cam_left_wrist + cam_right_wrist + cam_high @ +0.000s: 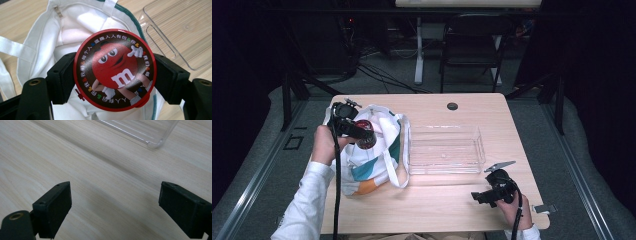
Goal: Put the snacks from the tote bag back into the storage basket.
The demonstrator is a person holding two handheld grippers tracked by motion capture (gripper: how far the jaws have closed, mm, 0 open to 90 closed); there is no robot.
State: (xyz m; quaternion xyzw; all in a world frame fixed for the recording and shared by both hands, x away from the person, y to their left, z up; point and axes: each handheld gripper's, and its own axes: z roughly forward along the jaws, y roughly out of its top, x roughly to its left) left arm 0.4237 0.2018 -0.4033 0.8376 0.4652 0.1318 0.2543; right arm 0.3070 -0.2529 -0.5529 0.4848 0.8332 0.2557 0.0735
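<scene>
- Clamping the round red M&M's tin (115, 68) by its rim, the left gripper (354, 130) held it over the white tote bag (377, 160) (bag mouth open).
- Right gripper (484, 196): jaws wide apart w/ nothing between, above the wooden table (75, 157) near the clear plastic tray (444, 150).

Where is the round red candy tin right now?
The red candy tin is clamped between the left gripper's jaws, held above the open white tote bag at the table's left, with the clear tray beside it.

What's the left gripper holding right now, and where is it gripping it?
The left gripper clamps a round red candy tin by its opposite side edges, above the white bag.
</scene>
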